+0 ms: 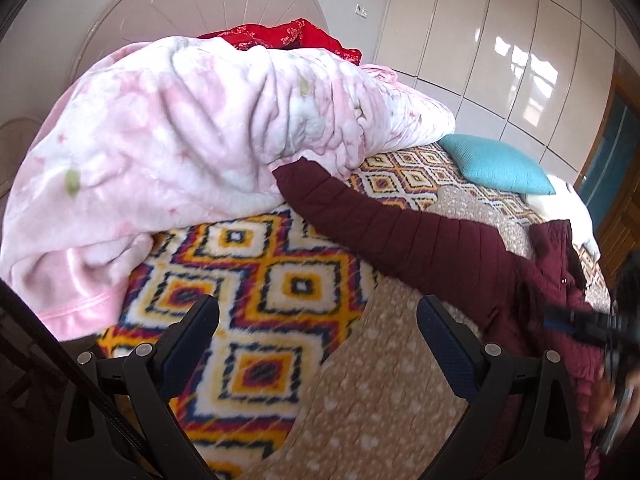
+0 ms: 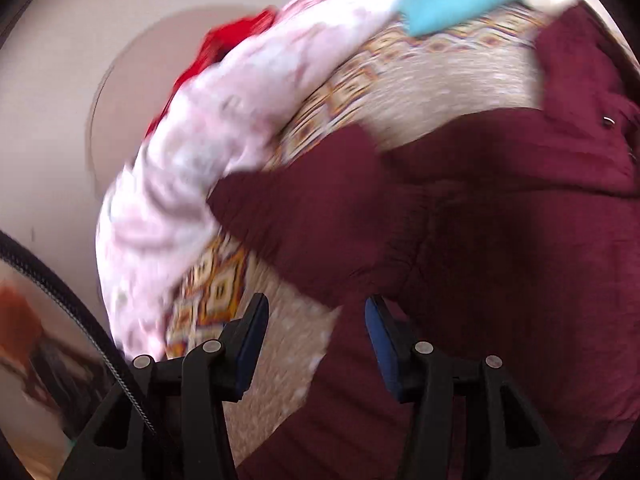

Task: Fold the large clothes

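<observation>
Left wrist view: maroon quilted jacket (image 1: pixel 404 240) lies spread, sleeve outstretched.

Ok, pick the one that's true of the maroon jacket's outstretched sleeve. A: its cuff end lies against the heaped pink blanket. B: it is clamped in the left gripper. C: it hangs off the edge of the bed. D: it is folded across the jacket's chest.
A: the maroon jacket's sleeve stretches out over the patterned bedspread until its cuff meets the pink blanket; the left gripper is open and empty.
</observation>
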`<action>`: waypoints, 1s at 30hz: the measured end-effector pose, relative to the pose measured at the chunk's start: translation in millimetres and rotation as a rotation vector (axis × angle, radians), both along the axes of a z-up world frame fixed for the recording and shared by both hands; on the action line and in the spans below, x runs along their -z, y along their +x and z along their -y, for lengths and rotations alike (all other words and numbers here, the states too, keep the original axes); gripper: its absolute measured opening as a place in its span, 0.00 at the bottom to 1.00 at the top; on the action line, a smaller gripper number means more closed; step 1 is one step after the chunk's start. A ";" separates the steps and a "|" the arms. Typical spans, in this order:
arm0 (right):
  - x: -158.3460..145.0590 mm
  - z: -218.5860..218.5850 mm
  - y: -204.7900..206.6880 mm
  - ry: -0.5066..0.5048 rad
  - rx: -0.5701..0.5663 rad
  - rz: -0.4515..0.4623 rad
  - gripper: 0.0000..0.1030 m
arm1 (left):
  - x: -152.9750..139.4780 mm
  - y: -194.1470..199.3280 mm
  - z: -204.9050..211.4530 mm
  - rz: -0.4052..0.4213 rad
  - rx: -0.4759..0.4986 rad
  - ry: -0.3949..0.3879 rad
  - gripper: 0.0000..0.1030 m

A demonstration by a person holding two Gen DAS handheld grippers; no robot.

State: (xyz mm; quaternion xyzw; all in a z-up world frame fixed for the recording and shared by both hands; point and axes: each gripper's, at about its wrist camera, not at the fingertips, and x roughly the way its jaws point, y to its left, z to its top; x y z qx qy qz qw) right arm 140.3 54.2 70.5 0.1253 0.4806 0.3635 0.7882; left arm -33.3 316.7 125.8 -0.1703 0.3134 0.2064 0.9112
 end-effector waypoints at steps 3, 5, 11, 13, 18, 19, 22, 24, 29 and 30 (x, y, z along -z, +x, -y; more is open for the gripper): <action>12.0 0.2 -27.2 -0.056 0.007 0.026 0.53 | 1.3 34.3 -9.6 0.021 0.024 -0.011 0.96; 21.8 14.9 -44.8 -0.097 0.008 0.043 0.53 | 8.9 66.7 -18.5 0.016 0.041 -0.021 0.96; 41.1 82.1 -64.0 -0.145 0.077 0.066 0.54 | 55.8 156.3 -51.4 -0.095 0.036 -0.125 0.80; 44.0 102.1 -70.2 -0.119 0.123 0.049 0.54 | 80.6 183.7 -72.1 -0.136 -0.011 -0.209 0.79; 42.0 131.3 -91.6 -0.085 0.172 0.067 0.55 | 128.4 221.9 -103.3 -0.183 -0.072 -0.360 0.79; 40.9 135.1 -96.0 -0.082 0.176 0.072 0.55 | 131.6 225.4 -104.5 -0.184 -0.081 -0.361 0.79; 36.3 142.2 -103.8 -0.095 0.189 0.092 0.55 | 127.6 241.5 -97.8 -0.181 -0.112 -0.280 0.57; 33.5 148.5 -107.1 -0.110 0.209 0.107 0.55 | 121.6 249.7 -92.4 -0.222 -0.149 -0.221 0.23; 20.8 171.9 -112.2 -0.117 0.286 0.153 0.55 | 88.7 252.9 -68.6 -0.193 -0.097 -0.154 0.05; 17.4 177.9 -113.7 -0.115 0.301 0.164 0.55 | 73.0 250.0 -53.2 -0.167 -0.060 -0.137 0.05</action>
